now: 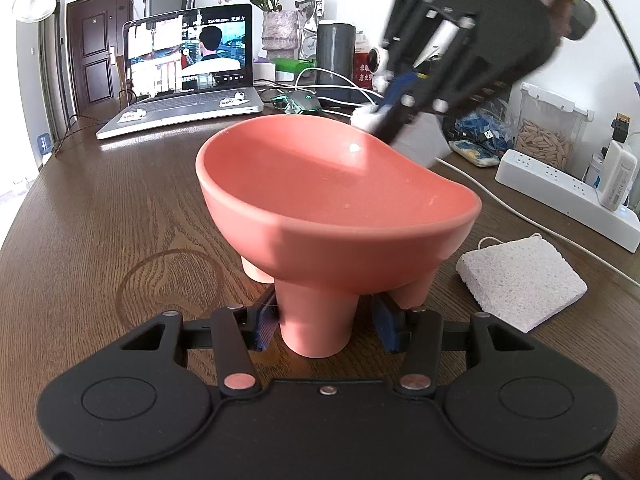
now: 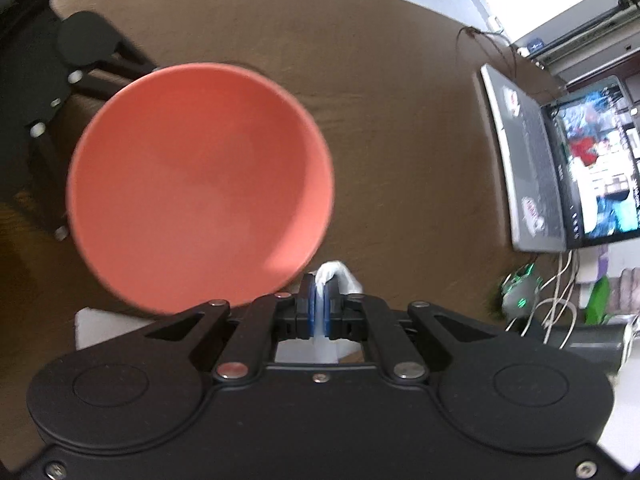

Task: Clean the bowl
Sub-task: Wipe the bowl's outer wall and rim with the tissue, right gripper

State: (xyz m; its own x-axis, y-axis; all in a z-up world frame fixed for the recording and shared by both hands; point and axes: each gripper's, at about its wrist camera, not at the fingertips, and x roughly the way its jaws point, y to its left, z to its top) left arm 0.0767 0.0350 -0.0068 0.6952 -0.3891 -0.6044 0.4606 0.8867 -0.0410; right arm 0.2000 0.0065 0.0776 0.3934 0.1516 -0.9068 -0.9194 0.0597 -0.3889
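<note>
A salmon-pink bowl (image 1: 336, 196) on three stubby legs stands on the wooden table (image 1: 100, 216). My left gripper (image 1: 326, 326) has its blue pads on either side of the front leg, shut on it. My right gripper (image 1: 380, 114) hovers over the bowl's far rim, shut on a white tissue (image 1: 366, 117). In the right wrist view the bowl (image 2: 200, 188) lies below and to the left, and the tissue (image 2: 332, 274) is pinched between the blue pads of the right gripper (image 2: 320, 292), just outside the rim.
A white sponge block (image 1: 520, 280) lies right of the bowl. An open laptop (image 1: 188, 68) stands at the back left, with a mouse (image 1: 302, 102), cables, a vase and a dark canister behind. A power strip (image 1: 568, 196) and a plastic box sit at the right.
</note>
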